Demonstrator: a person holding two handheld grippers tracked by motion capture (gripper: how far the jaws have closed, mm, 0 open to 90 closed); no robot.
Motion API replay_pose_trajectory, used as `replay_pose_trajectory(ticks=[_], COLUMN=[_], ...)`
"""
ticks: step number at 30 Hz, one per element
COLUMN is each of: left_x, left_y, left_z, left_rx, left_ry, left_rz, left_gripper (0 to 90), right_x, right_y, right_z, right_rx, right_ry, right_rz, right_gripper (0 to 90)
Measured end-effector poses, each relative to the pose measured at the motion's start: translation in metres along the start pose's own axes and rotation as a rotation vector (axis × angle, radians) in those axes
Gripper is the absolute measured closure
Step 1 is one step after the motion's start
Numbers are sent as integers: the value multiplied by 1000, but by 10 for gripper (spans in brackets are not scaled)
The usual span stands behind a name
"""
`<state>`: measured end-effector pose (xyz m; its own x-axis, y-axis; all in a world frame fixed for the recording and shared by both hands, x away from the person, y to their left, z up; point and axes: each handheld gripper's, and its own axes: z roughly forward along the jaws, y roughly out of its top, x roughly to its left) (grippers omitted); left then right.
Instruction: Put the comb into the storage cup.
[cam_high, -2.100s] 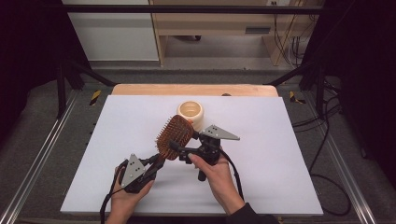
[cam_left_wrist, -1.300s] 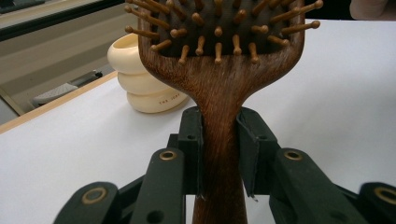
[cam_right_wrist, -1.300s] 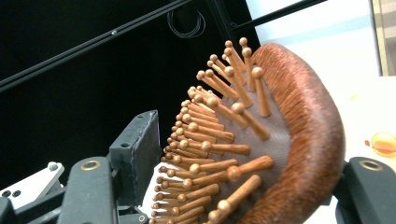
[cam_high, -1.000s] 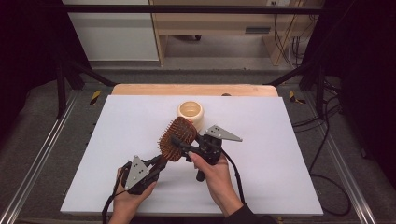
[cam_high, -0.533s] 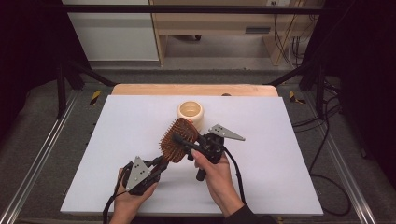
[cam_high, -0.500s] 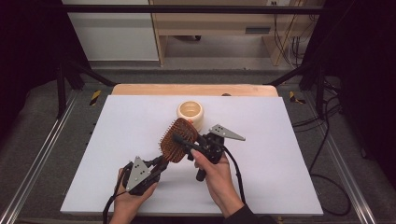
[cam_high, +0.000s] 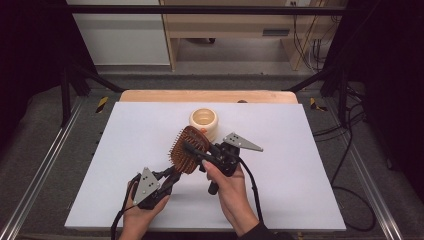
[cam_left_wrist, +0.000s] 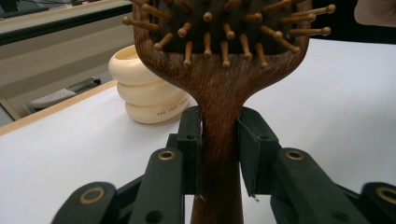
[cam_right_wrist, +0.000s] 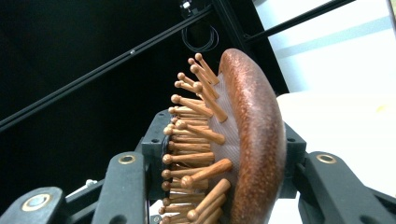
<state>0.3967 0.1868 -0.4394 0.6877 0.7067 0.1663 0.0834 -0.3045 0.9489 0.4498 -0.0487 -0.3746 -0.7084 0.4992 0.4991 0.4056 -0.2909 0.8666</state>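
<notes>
Clamping the dark wooden handle of the hairbrush (cam_left_wrist: 219, 140), the left gripper (cam_high: 159, 184) sits low at the near left of the white desk (cam_high: 125, 145), held in the person's left hand (cam_high: 142, 212); in the left gripper view its jaws press flat against both sides of the handle just below the head. From there the hairbrush slants up and away to the right, lifted off the desk, its bristled face turned up toward the high camera. Just right of the brush head, the right gripper (cam_high: 192, 149) reaches in from the person's right hand (cam_high: 227, 187). Its jaws have just been closing with the head between them: in the right gripper view one jaw stands at the wooden pin tips and the other by the rounded back, though whether they already press I cannot tell. Beyond the brush head stands a cream ribbed pot (cam_high: 204, 121), near it on the desk.
</notes>
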Motion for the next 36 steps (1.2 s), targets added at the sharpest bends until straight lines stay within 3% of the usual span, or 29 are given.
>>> replay_pose_trajectory(ticks=[10, 24, 31, 36], left_x=[5, 38, 54, 63], left_y=[1, 0, -5, -14], left_z=[-4, -23, -36, -48], left_rx=[-28, -45, -37, -30], left_ry=[-2, 156, 195, 230], left_rz=[-51, -150, -180, -173], left_gripper=[460, 101, 56, 51], right_x=[-11, -32, -40, -44], right_y=[17, 35, 39, 42], right_z=[-16, -39, -46, -50], right_rx=[-68, -142, -158, -170], right_ry=[-63, -130, -157, -168], right_rz=[-20, 4, 8, 8], right_gripper=[517, 515, 514, 514])
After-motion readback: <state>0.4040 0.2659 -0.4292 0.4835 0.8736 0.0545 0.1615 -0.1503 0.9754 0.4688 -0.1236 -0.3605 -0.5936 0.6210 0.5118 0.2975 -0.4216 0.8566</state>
